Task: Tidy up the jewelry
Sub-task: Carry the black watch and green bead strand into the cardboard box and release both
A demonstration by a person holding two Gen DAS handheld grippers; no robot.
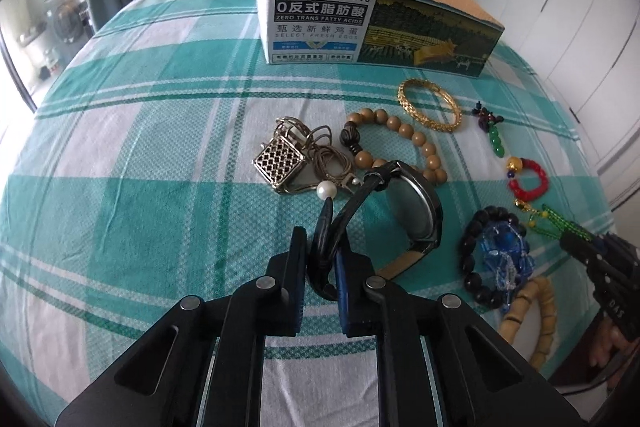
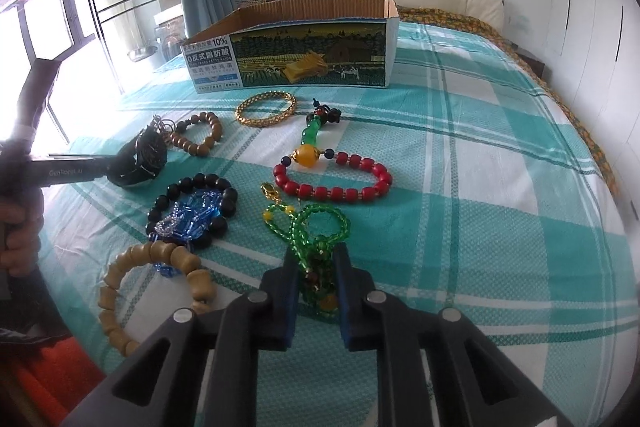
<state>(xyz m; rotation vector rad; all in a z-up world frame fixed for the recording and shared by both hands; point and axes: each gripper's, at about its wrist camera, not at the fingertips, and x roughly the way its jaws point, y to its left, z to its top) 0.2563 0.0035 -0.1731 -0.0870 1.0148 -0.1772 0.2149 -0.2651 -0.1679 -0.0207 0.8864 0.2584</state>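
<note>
My left gripper (image 1: 320, 247) is shut on the strap of a black wristwatch (image 1: 416, 207) and holds it just above the checked bedsheet; the watch also shows in the right wrist view (image 2: 140, 159). My right gripper (image 2: 318, 259) is shut on a green bead strand (image 2: 320, 223) lying on the sheet. An open cardboard box (image 1: 360, 23) stands behind the jewelry and also shows in the right wrist view (image 2: 312, 55). On the sheet lie a gold bangle (image 2: 266, 109), a brown bead bracelet (image 2: 200, 135), a red bead bracelet (image 2: 340, 179) and a black bead bracelet (image 2: 200, 199).
A metal lattice pendant with chain (image 1: 288, 159) and a pearl (image 1: 326, 191) lie left of the watch. A blue crystal piece (image 2: 192, 219) rests inside the black bracelet. A pale wooden bracelet (image 2: 152, 279) lies nearest. White wardrobe doors (image 2: 592, 27) stand to the right.
</note>
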